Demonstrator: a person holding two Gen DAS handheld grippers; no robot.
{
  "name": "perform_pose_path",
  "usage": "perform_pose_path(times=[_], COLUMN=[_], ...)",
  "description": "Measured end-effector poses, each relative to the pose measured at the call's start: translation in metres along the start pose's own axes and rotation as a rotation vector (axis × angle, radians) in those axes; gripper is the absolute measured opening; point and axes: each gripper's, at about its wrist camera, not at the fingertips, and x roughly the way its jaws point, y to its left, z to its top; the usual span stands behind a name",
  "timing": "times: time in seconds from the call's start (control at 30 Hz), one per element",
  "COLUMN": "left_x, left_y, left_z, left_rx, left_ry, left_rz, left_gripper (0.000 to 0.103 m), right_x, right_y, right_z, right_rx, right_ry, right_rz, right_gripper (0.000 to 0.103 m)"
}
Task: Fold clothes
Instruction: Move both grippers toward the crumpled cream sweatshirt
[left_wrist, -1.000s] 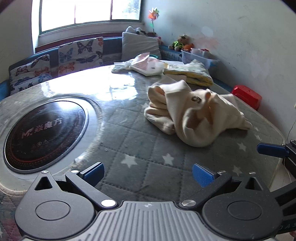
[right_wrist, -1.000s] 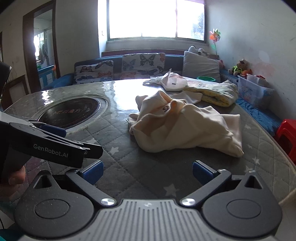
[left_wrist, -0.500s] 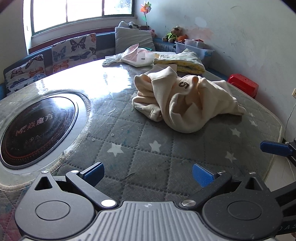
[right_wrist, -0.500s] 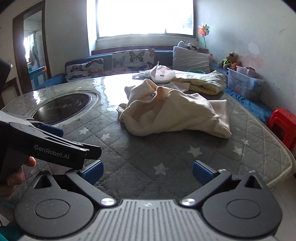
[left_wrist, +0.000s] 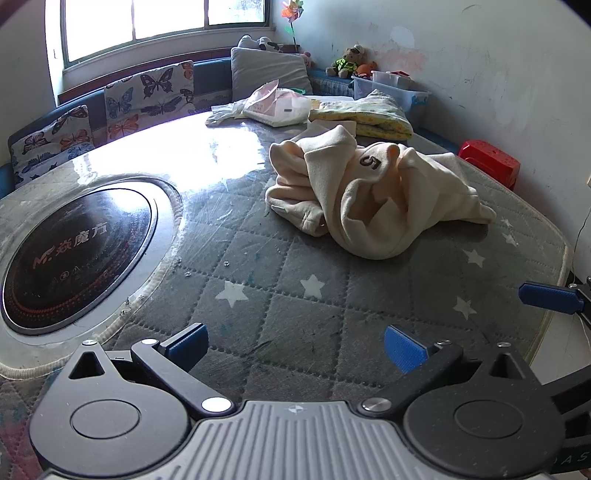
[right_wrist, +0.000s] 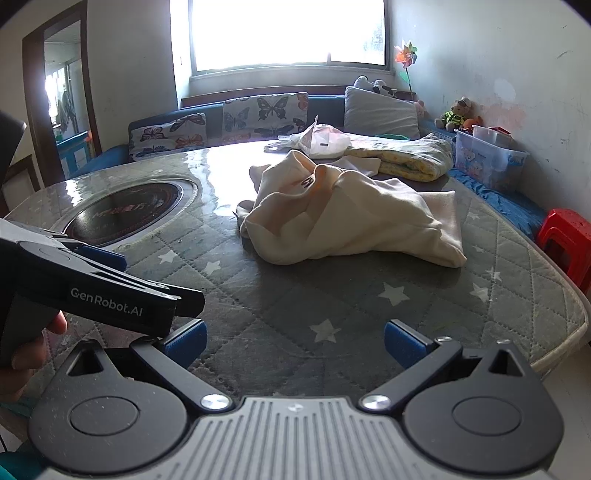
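A crumpled cream garment (left_wrist: 373, 195) with a dark "5" on it lies in a heap on the quilted grey star-pattern table cover (left_wrist: 295, 295). It also shows in the right wrist view (right_wrist: 347, 214). My left gripper (left_wrist: 295, 347) is open and empty, low over the table's near edge, short of the garment. My right gripper (right_wrist: 295, 343) is open and empty, also short of the garment. One of its blue fingertips (left_wrist: 546, 297) shows at the right edge of the left wrist view. The left gripper's body (right_wrist: 92, 291) shows at the left of the right wrist view.
A round black cooktop (left_wrist: 74, 254) is set into the table at left. A folded yellow blanket (left_wrist: 365, 116) and a white plastic bag (left_wrist: 277, 105) lie at the far side. A red stool (left_wrist: 489, 162) stands by the wall at right. A cushioned bench runs under the window.
Both grippers have shifted a little over the table, so the garment's place in each view has moved slightly. Both stay open and empty. The garment has not moved.
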Motion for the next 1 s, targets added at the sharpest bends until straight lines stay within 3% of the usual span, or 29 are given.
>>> perform_pose_path(times=[1.0], left_x=[0.029], left_y=[0.002], left_z=[0.017], left_rx=[0.002], left_ry=[0.055], left_rz=[0.024], left_gripper=[0.103], right_x=[0.031], right_y=[-0.011], right_z=[0.011], right_rx=[0.019], right_ry=[0.04], right_rz=[-0.005], right_gripper=[0.103])
